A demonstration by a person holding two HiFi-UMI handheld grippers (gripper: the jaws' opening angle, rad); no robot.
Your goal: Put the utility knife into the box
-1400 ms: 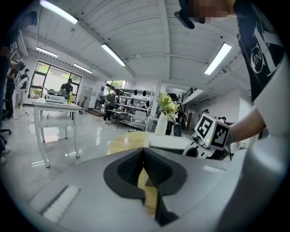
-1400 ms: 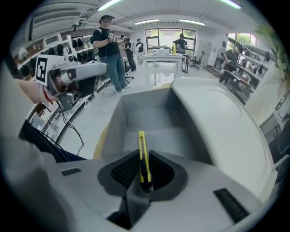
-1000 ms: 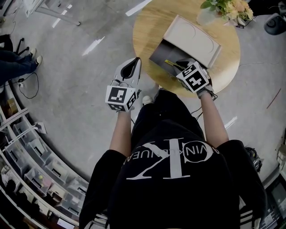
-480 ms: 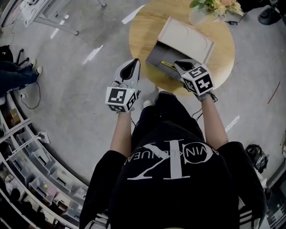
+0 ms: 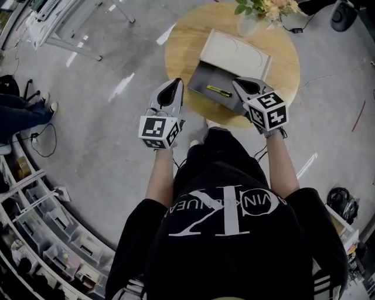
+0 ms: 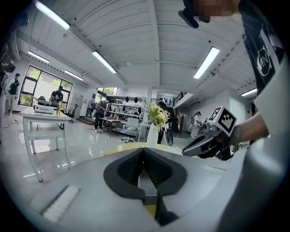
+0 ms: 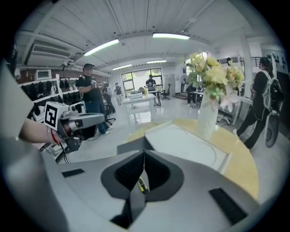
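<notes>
The utility knife [image 5: 218, 91], yellow and black, lies inside the open grey box [image 5: 202, 76] on the round wooden table [image 5: 181, 53]. The box's white lid [image 5: 235, 54] stands folded back behind it. My right gripper [image 5: 238, 82] hovers at the box's near right corner, shut and empty, apart from the knife. In the right gripper view the jaws [image 7: 144, 154] meet at the tip, and a bit of the knife [image 7: 142, 185] shows below them. My left gripper [image 5: 174, 84] hangs left of the table over the floor, shut with nothing in it [image 6: 144, 152].
A vase of flowers [image 5: 256, 14] stands at the table's far edge, behind the box. Shelves with bins [image 5: 41, 222] curve along the lower left. A white table frame [image 5: 64, 23] stands at the upper left. A person's feet [image 5: 35, 108] and a cable are on the floor at the left.
My right gripper has drawn back from inside the box towards me, leaving the knife lying in the box. The left gripper has hardly moved.
</notes>
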